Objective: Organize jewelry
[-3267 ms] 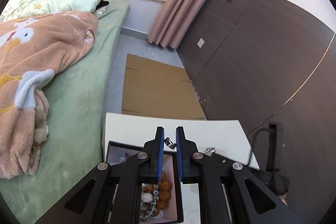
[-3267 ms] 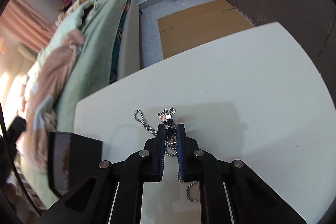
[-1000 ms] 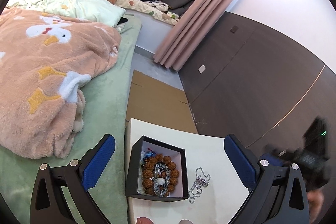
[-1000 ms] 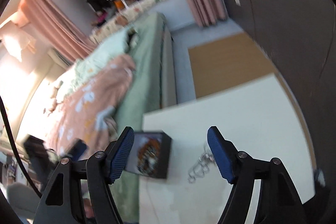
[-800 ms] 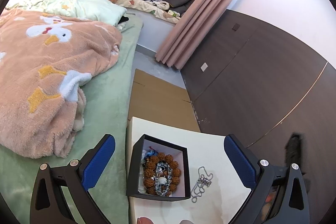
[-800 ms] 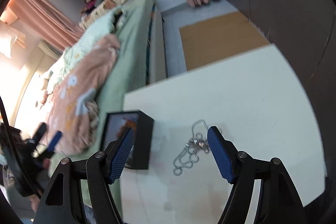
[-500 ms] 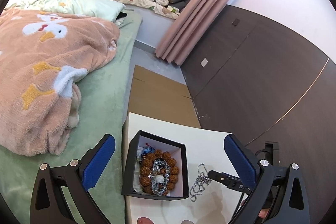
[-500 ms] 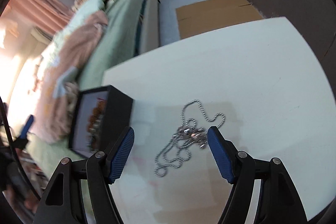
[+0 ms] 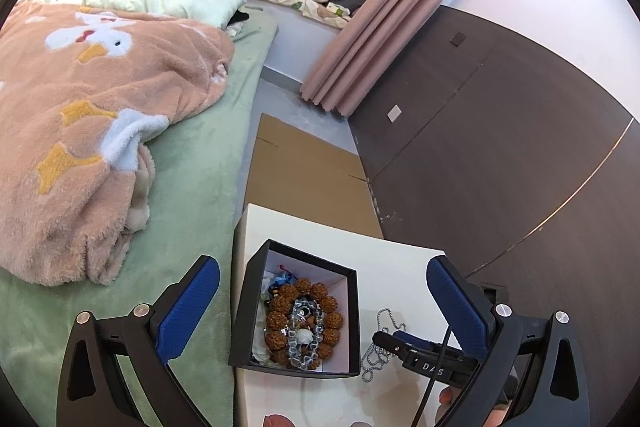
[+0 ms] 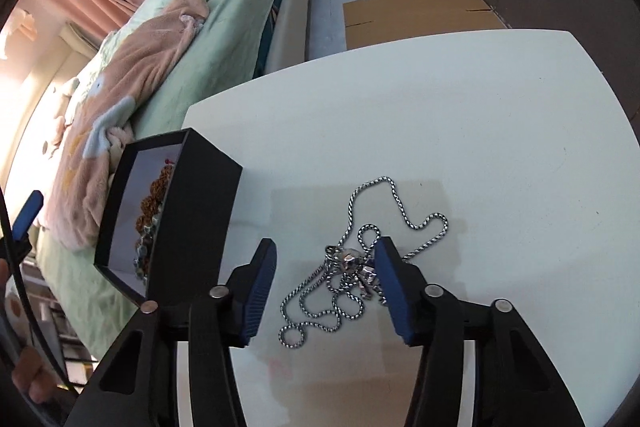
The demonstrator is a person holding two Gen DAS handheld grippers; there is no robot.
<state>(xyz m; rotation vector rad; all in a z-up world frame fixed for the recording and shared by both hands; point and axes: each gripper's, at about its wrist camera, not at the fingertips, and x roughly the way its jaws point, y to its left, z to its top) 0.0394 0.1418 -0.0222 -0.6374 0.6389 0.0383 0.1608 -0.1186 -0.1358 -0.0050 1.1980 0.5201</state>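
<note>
A silver chain necklace with a small pendant (image 10: 352,263) lies loose on the white table (image 10: 440,107). My right gripper (image 10: 324,267) is open and low over it, its blue pads on either side of the pendant. A black jewelry box (image 10: 188,211) stands open to the left, holding a brown bead bracelet (image 9: 302,323) and a silver chain. My left gripper (image 9: 320,299) is wide open, high above the box (image 9: 296,307). In the left wrist view the necklace (image 9: 380,343) lies right of the box, partly under the right gripper's finger (image 9: 416,351).
A bed with a green sheet (image 9: 180,167) and a peach duck blanket (image 9: 80,107) lies left of the table. Flat cardboard (image 9: 304,179) covers the floor beyond the table. A dark wood wall (image 9: 500,147) runs along the right.
My right gripper has come down and forward over the necklace, which now lies between its open pads. My left gripper stays open above the box, nearly still.
</note>
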